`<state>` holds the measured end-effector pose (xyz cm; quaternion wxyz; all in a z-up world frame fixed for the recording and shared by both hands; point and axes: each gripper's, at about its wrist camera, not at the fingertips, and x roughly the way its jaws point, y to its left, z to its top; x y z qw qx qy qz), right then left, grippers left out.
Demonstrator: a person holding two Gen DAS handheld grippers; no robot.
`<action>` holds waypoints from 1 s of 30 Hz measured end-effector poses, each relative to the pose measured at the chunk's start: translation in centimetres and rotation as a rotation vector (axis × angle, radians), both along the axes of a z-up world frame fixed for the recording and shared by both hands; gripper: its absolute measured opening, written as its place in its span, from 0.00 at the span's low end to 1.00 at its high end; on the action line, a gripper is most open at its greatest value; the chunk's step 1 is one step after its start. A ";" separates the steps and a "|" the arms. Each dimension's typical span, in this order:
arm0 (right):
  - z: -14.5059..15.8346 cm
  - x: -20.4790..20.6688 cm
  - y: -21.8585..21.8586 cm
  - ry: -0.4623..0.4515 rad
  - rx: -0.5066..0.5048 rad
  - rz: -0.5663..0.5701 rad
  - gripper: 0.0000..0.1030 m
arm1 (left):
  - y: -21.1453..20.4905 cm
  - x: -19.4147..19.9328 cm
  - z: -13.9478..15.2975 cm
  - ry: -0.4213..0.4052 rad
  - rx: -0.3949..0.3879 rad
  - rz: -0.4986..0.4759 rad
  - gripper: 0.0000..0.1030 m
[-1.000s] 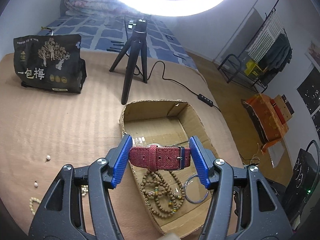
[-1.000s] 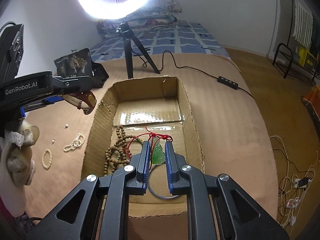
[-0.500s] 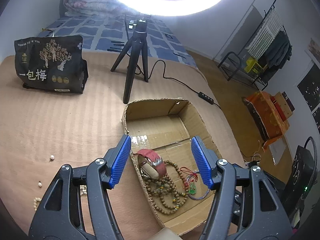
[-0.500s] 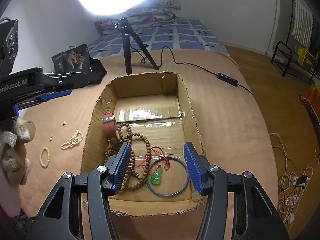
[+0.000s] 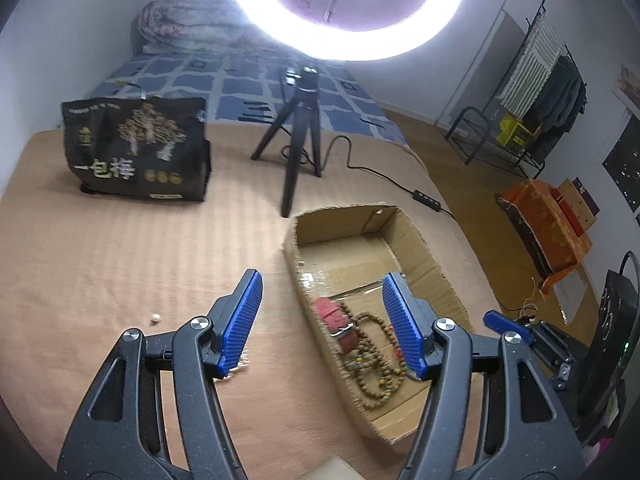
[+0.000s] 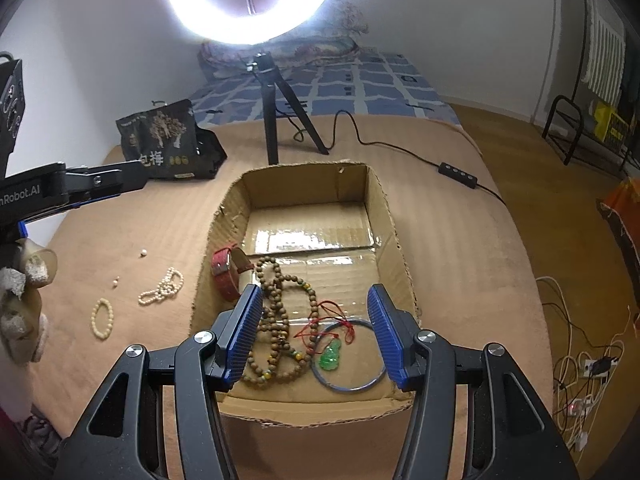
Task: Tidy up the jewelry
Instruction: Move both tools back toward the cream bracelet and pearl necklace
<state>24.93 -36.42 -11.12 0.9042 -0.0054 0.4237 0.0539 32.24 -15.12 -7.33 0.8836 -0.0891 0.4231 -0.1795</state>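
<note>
Both grippers stand with jaws apart and nothing between the pads. The right gripper (image 6: pixel 316 332) hangs over the near end of the cardboard box (image 6: pixel 390 216), which sits on the tan mattress cover (image 6: pixel 460 240). The left gripper (image 5: pixel 322 326) is outside the box, above the cover beside the box's left wall.

Contents already in the box: a red-strapped watch (image 6: pixel 226 270) against the left wall, a brown bead necklace (image 6: pixel 280 320) along the middle, a green pendant on red cord (image 6: pixel 330 356), and a blue bangle (image 6: pixel 348 356) at the near right corner.

Items not yet boxed lie on the cover left of the box: a pearl strand (image 6: pixel 162 286), a small pearl bracelet (image 6: pixel 102 316) and loose pearls (image 6: pixel 143 253).

Judgement: the box step for watch and pendant appears complete; the loose pearl pieces remain. They lie to the left of both sets of fingers, and the left gripper is the nearer. The pearl strand's long axis runs obliquely, from the near left toward the box wall, so the jaws would likely need to close across it. The loose pearls are small and may roll or slip from the pads.
</note>
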 end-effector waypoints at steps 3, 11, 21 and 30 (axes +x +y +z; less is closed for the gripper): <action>0.3 -0.2 0.7 -0.010 0.001 0.007 0.52 | 1.7 -0.5 0.5 -0.012 0.014 0.021 0.62; 1.1 -0.2 3.5 -0.035 0.015 0.047 0.52 | 7.0 -1.7 1.2 -0.037 0.055 0.080 0.62; 1.6 0.1 8.3 -0.023 0.069 0.133 0.52 | 13.7 -3.8 -1.2 0.014 0.114 0.134 0.62; -0.4 1.4 12.2 0.024 0.089 0.196 0.53 | 17.0 -5.1 -6.1 0.137 0.114 0.142 0.62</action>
